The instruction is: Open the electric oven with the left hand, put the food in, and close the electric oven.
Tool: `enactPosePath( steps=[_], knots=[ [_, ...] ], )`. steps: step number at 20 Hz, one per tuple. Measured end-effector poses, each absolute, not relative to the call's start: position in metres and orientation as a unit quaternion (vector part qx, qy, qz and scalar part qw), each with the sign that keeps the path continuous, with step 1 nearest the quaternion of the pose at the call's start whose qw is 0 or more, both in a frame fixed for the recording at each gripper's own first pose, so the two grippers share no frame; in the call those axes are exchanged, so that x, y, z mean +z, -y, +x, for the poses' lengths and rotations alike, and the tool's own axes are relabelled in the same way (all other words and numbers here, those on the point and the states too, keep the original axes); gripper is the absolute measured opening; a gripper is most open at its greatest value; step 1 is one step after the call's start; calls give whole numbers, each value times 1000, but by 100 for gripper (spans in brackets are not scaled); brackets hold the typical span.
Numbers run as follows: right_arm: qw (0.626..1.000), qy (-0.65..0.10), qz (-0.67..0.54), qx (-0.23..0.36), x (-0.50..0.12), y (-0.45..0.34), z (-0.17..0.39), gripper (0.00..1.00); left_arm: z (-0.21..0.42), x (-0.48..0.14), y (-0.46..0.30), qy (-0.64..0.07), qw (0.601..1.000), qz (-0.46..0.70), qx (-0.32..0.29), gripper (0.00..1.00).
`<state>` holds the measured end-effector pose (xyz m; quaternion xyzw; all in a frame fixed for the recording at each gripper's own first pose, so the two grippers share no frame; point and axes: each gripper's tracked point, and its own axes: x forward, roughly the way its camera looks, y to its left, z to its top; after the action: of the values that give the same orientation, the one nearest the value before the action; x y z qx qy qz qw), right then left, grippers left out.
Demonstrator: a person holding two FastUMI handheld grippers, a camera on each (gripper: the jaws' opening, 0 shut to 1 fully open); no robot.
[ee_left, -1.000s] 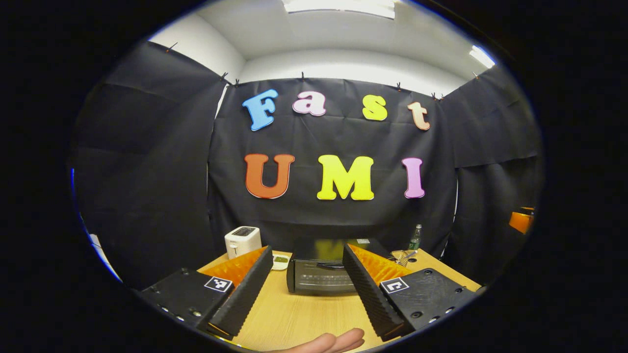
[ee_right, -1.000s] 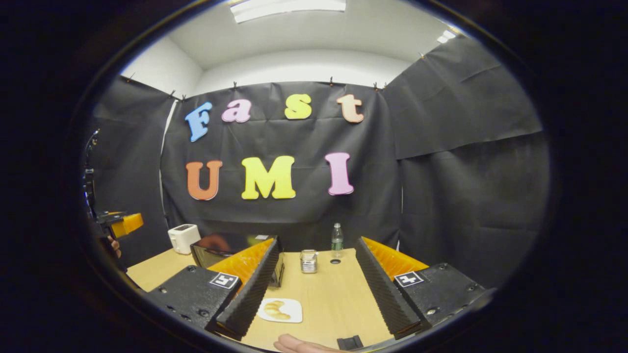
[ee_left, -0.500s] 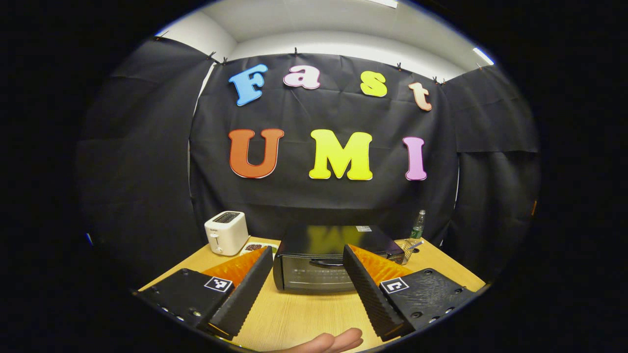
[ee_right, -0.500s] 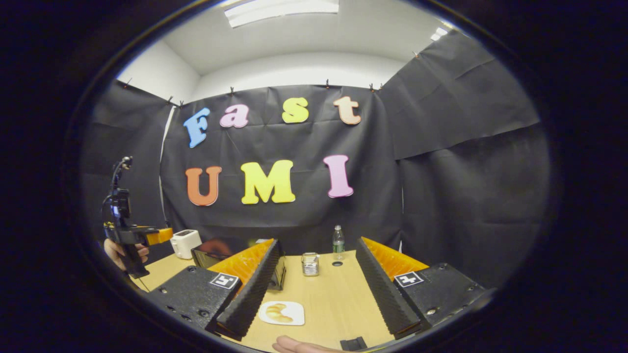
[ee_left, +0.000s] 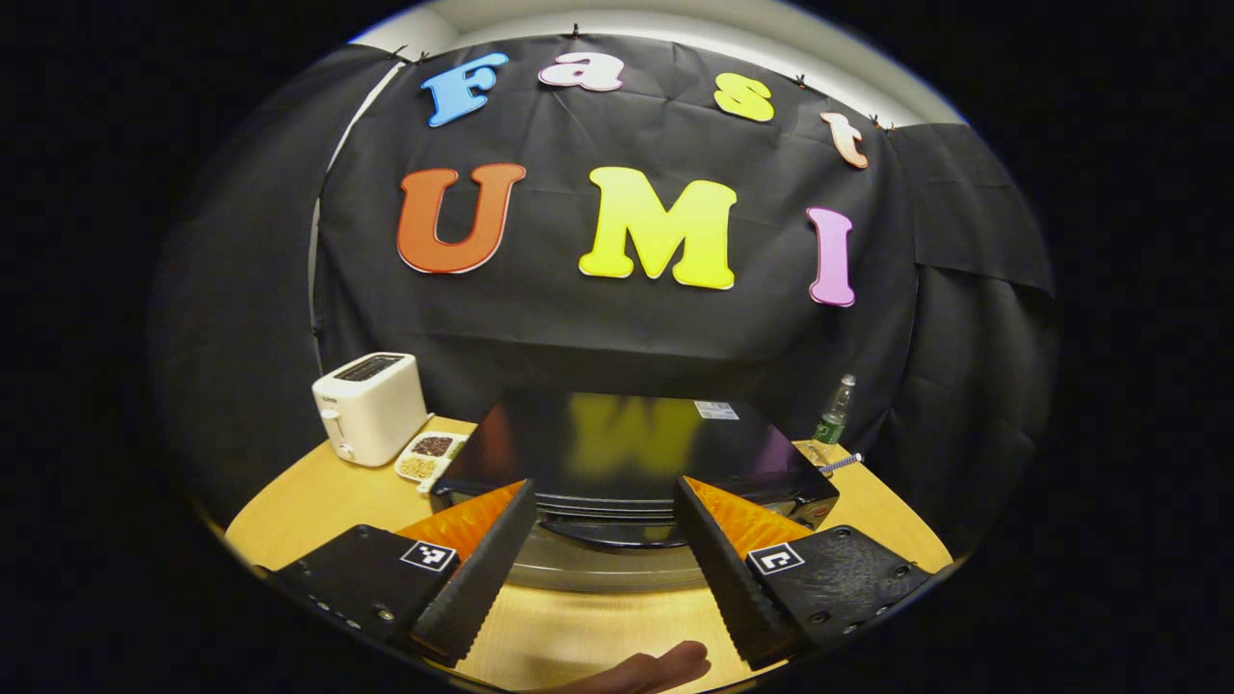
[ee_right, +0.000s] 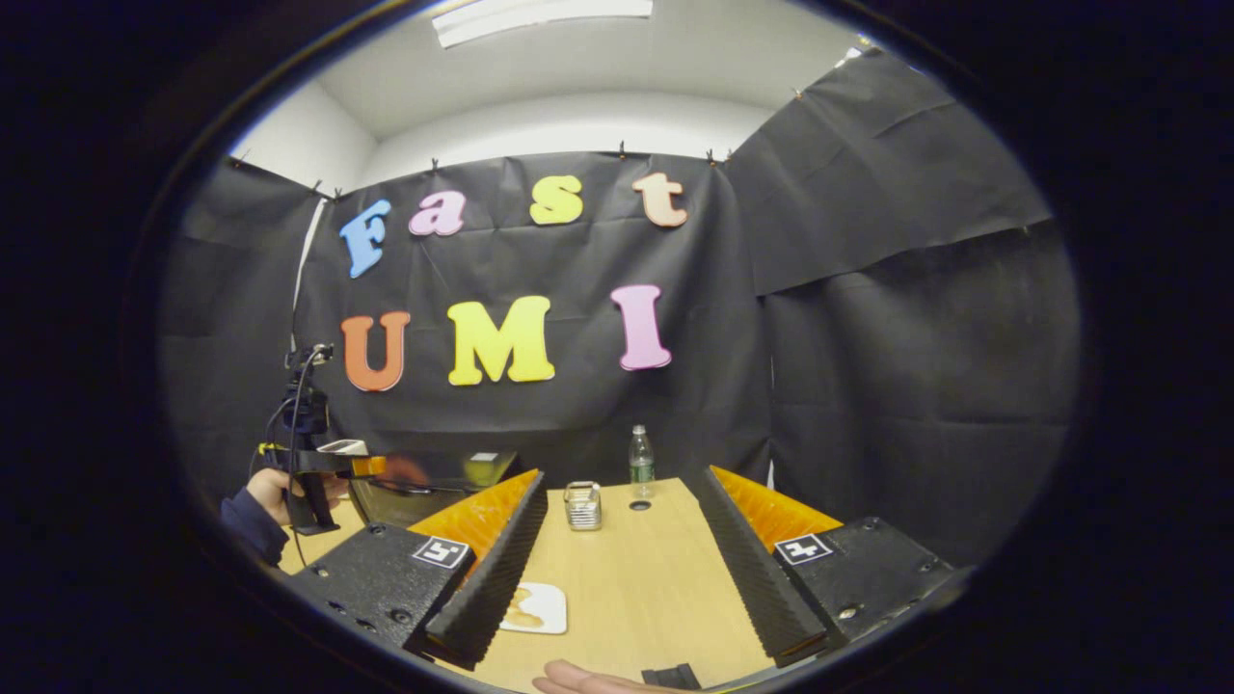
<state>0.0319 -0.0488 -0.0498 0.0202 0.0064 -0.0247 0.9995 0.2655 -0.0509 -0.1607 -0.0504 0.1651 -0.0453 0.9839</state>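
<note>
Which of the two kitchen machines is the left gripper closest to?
The black oven, right before the left gripper; the white toaster sits farther back.

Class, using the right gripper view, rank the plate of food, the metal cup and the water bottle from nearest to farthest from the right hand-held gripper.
1. Plate of food, low by its left finger.
2. Metal cup, mid-table.
3. Water bottle, at the table's far edge.

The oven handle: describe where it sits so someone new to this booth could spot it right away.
Start at the wooden table and find the big black oven in the middle, right of the white toaster. The oven handle is the dark curved bar across its front, just below the glossy top, seen between the open fingers of the left gripper.
</note>
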Motion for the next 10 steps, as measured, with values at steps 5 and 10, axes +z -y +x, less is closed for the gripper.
enactPosePath(
  steps=[5,10],
  knots=[
    [999,-27,20,-23,-69,50,46,96,275,-191,59,-196,980,-10,-41,96],
    [999,-43,9,-21,-81,46,45,100,255,-196,58,-214,976,-13,-39,98]
  ],
)
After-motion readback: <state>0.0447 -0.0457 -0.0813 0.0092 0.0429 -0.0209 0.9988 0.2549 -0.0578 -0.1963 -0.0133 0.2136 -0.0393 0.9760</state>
